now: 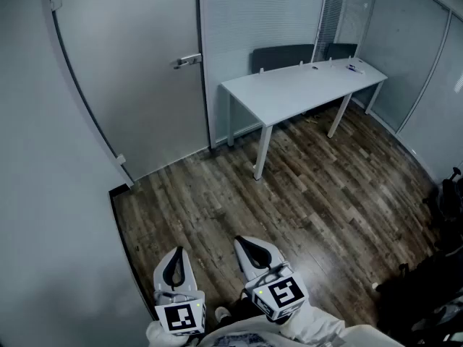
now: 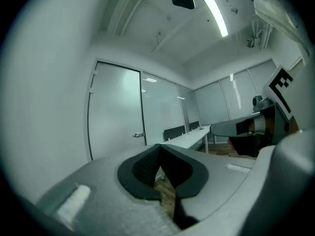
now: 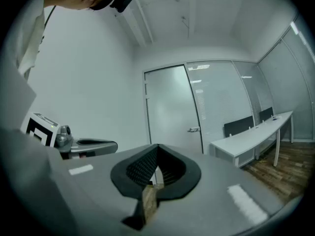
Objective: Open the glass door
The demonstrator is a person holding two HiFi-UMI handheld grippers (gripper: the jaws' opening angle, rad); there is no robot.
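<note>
The frosted glass door [image 1: 137,71] stands closed at the far left of the room, its metal lever handle [image 1: 187,61] on the right edge. Both grippers are held low and level near the bottom of the head view, well short of the door. My left gripper [image 1: 174,260] is shut with nothing in it, and my right gripper [image 1: 251,246] beside it is shut and empty too. In the left gripper view the door [image 2: 115,112] and handle [image 2: 140,134] lie beyond the closed tips [image 2: 158,147]. In the right gripper view the handle [image 3: 194,130] sits right of the tips [image 3: 157,146].
A long white table [image 1: 304,85] with dark chairs [image 1: 282,56] behind it stands right of the door. Glass partition walls [image 1: 419,56] enclose the room. A plain wall [image 1: 43,215] runs close on the left. Dark wood floor [image 1: 289,194] lies between me and the door.
</note>
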